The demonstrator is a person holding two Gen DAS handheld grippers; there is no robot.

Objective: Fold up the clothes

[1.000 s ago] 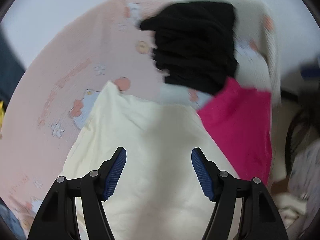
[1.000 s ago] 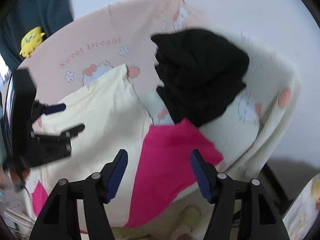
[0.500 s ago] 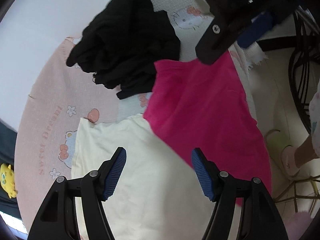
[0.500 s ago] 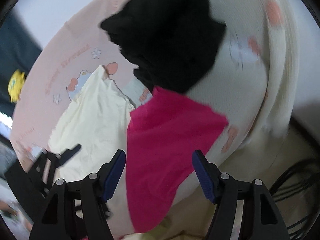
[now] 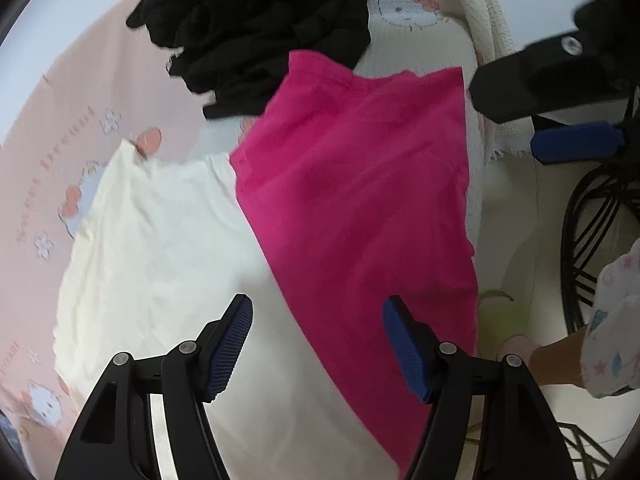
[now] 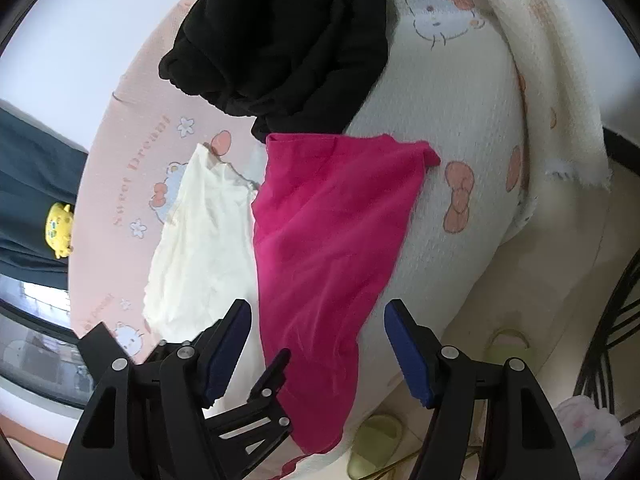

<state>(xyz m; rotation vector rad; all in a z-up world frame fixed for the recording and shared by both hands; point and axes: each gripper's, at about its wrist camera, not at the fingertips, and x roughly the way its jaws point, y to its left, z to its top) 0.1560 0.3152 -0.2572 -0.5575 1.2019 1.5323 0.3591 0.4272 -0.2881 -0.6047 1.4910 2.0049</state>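
The bed is viewed steeply from above by both wrist cameras, nearer on the left. The pink garment, cream garment and black pile are shared.

Yellow plush toy, green slippers, black wire rack.

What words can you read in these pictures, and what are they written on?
"Sweet Dream" – in pink letters on the pink bedsheet, seen from the right wrist, next to the cartoon kitten print.
More pink letters lower on the same sheet, near its edge: too small and cut off to read.
The pink lettering seen from the left wrist: too blurred to read.
The magenta garment, cream garment and black garment show no words.
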